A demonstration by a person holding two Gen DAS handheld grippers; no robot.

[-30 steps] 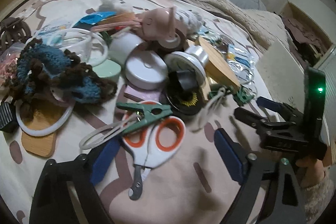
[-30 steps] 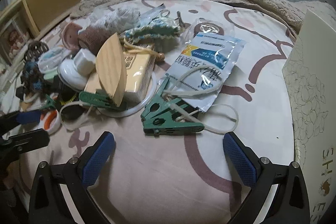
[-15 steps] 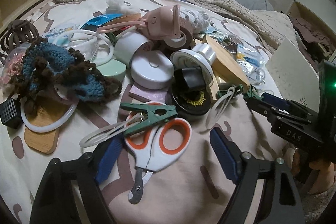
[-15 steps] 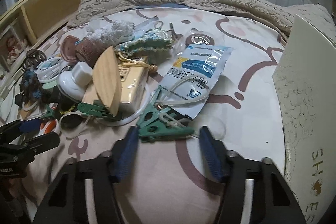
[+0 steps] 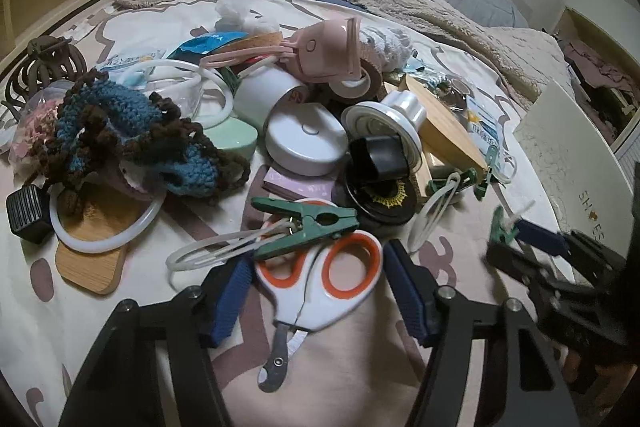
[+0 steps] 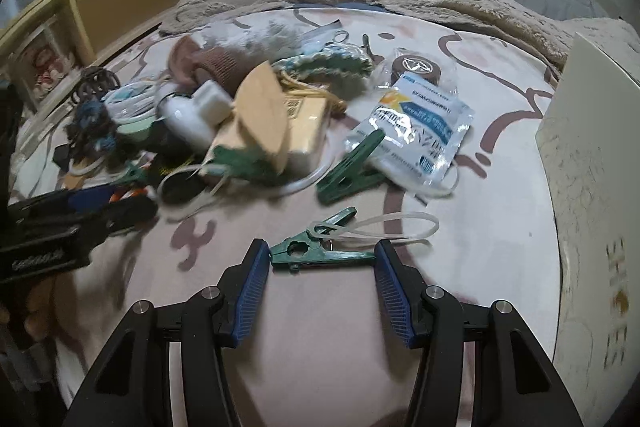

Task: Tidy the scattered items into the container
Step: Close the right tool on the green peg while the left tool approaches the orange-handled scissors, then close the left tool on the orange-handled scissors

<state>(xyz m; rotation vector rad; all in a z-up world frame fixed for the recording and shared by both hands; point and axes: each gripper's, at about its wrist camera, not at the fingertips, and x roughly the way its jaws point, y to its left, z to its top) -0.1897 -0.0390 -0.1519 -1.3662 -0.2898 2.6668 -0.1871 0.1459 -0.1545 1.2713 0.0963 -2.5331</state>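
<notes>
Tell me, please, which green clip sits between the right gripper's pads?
The green clip with the white loop, clamped in the right gripper; the other clip lies beside the packet.

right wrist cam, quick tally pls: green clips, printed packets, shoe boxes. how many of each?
green clips: 3, one nearest the camera, one lying on the packet's edge, one blurred at the wooden piece; the smeared pile on the left may hide more
printed packets: 1
shoe boxes: 1
Total: 5
</notes>
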